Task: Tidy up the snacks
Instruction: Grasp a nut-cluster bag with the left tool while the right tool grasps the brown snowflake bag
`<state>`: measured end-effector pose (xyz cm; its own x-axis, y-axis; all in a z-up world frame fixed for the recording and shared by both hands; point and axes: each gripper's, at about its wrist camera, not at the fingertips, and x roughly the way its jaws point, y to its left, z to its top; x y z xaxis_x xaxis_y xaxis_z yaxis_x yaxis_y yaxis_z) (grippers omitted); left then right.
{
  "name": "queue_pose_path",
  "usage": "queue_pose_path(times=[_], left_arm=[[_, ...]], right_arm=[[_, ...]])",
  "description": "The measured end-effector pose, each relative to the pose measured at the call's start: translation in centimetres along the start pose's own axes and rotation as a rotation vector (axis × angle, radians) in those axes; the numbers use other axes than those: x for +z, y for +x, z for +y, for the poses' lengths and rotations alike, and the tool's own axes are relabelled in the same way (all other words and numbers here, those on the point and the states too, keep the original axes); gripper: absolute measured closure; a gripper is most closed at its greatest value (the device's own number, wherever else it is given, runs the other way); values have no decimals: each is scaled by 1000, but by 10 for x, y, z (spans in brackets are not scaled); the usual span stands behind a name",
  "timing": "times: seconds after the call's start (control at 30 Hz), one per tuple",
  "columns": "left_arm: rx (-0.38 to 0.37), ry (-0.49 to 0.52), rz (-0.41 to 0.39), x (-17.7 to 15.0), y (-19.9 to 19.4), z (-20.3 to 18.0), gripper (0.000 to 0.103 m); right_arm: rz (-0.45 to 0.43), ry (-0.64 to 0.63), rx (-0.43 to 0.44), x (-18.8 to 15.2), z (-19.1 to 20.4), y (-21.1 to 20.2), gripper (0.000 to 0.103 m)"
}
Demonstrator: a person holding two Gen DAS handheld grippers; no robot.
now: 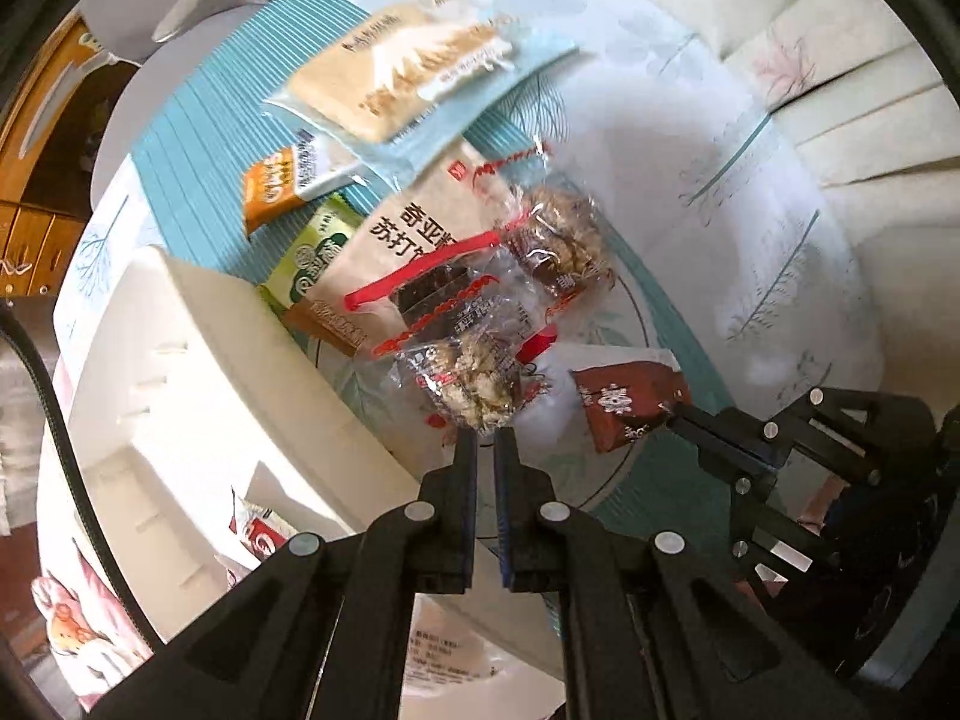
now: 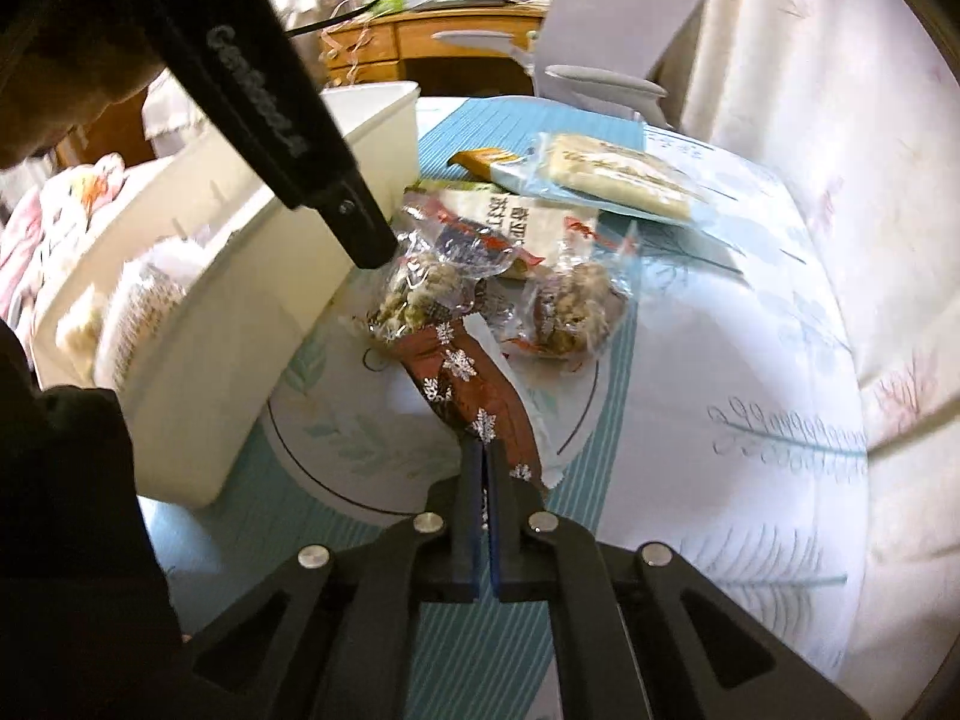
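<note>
My left gripper is shut on a clear-wrapped nut cluster snack, held beside the white bin. The same snack shows in the right wrist view under the left gripper's finger. My right gripper is shut on a brown snowflake-print packet; that packet and the right gripper show at right in the left wrist view. A second nut cluster lies on the table. A beige cracker pack, green packet, orange packet and a large wafer pack lie behind.
The white bin holds some packets and stands at the left of the table. The tablecloth is white and teal with a leaf print. A grey chair and a wooden desk stand beyond the table.
</note>
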<state>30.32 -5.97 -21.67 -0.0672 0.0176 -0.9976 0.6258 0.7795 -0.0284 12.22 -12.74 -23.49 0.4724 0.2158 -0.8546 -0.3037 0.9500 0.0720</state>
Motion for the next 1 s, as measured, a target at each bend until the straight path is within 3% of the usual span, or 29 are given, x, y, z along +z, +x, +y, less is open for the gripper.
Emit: queue_pose_path(times=[0.23,0.37,0.47,0.73,1.0], left_arm=[[-62,-61,-57,-16,-16,15,99],[-107,-154,-51,-20,-15,19,83],[-124,-204,-46,-15,-6,10,77],[-113,-373,-2,4,22,6,53],[-36,-440,61,24,52,-2,52]], right_arm=[[-11,113,2,2,-3,-16,102],[-18,189,-10,1,-15,-14,102],[-16,246,-30,-4,-16,-22,102],[-23,360,-16,-12,-36,-34,102],[-18,509,15,-21,-75,-42,102]])
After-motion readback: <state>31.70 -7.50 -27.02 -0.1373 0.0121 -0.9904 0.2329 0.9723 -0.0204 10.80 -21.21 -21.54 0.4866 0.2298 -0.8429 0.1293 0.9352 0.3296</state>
